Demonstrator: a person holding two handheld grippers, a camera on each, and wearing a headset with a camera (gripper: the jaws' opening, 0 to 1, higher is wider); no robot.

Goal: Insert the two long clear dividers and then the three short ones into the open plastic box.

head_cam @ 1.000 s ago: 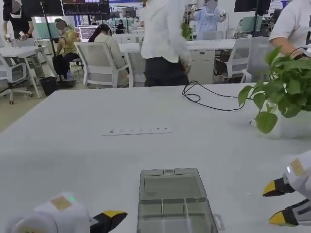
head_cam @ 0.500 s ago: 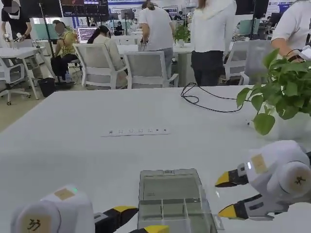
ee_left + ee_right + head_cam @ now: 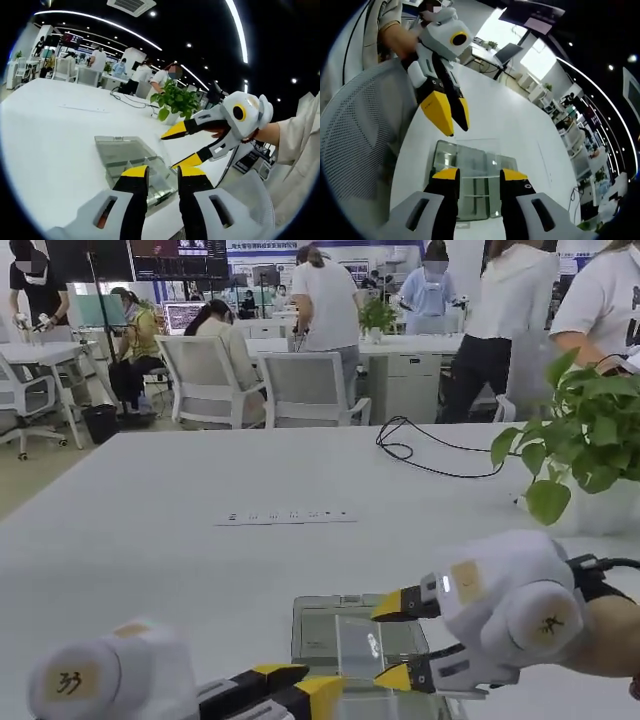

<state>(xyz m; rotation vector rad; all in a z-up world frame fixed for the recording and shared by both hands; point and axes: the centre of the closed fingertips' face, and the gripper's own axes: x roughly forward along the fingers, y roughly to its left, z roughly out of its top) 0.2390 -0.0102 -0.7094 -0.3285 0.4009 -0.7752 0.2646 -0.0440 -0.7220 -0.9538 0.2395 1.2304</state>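
A clear plastic box (image 3: pixel 345 635) lies open on the white table, its lid folded back to the far side; clear dividers split its tray into compartments. My right gripper (image 3: pixel 393 640) hovers at the box's right side, jaws open and nothing visible between them. In the right gripper view the box (image 3: pixel 470 170) lies just beyond its jaws (image 3: pixel 480 175). My left gripper (image 3: pixel 300 682) is at the box's near left corner, narrowly open and empty. The left gripper view has the box (image 3: pixel 125 152) ahead of its jaws (image 3: pixel 163 172) and the right gripper (image 3: pixel 180 146) above it.
A flat white power strip (image 3: pixel 285 516) lies mid-table. A potted plant (image 3: pixel 585 440) stands at the right edge, with a black cable (image 3: pixel 420 445) behind it. A grey mesh chair back (image 3: pixel 355 150) is close to the table's near edge. People and chairs fill the room beyond.
My right gripper has swung left from the table's right side to hover at the box. My left gripper has pushed forward and right toward the box's near corner.
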